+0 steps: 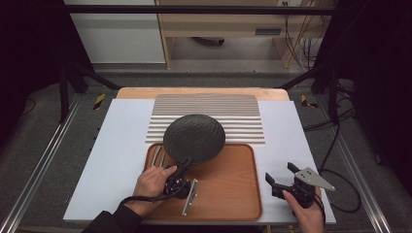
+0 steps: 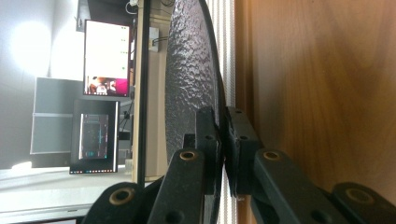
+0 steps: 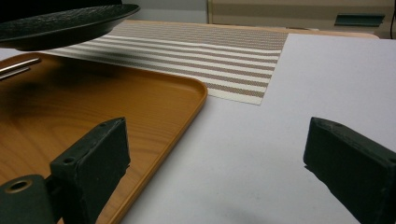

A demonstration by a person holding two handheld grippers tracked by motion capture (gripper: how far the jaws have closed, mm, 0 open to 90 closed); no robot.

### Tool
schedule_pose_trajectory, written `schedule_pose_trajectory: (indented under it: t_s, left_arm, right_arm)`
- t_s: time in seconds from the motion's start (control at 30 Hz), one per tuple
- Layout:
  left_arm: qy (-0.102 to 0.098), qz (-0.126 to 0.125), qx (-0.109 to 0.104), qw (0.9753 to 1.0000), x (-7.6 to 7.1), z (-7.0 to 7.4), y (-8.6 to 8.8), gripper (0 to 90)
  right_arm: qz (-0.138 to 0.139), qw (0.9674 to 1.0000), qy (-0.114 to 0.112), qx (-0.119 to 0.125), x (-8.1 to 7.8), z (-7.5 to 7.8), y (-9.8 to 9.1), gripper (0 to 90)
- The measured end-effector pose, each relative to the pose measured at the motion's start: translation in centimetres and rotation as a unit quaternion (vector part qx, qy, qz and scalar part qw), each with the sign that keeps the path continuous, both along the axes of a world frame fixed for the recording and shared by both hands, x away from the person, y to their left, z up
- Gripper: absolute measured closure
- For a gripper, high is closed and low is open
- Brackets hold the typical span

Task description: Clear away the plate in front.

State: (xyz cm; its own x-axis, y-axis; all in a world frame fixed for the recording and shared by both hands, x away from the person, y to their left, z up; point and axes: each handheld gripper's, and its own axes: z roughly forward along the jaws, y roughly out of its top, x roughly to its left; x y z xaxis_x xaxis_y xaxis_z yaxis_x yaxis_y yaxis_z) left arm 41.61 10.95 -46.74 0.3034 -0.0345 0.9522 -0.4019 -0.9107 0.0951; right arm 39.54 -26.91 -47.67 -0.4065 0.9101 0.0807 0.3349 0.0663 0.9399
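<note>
A round dark textured plate (image 1: 194, 137) hangs level above the far part of the wooden tray (image 1: 233, 194). My left gripper (image 1: 185, 162) is shut on the plate's near rim, and in the left gripper view its pads clamp the rim of the plate (image 2: 187, 84) at the gripper's tips (image 2: 223, 135). The plate's edge (image 3: 60, 23) floats above the tray (image 3: 93, 102) in the right gripper view. My right gripper (image 1: 282, 174) rests on the white table surface right of the tray, jaws wide apart with nothing between them (image 3: 215, 154).
A striped placemat (image 1: 209, 114) lies beyond the tray on the white table cover (image 1: 121, 155). Metal cutlery (image 1: 158, 155) lies on the tray's far left corner, partly under the plate. Dark stands and cables flank the table.
</note>
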Motion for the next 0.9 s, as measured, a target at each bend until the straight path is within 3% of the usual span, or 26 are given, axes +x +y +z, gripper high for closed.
schedule_pose_trajectory:
  t_s: [0.53,0.9]
  left_arm:
    - [0.008,0.0,0.006,0.9999,-0.5,-0.1,0.1,84.4]
    - [0.008,-0.003,0.007,0.9999,-2.6,0.2,0.5,84.3]
  right_arm:
    - [-0.002,1.0,-0.002,-0.002,0.0,0.0,-0.2,7.1]
    - [-0.001,1.0,-0.001,-0.001,-0.1,0.0,-0.1,7.1]
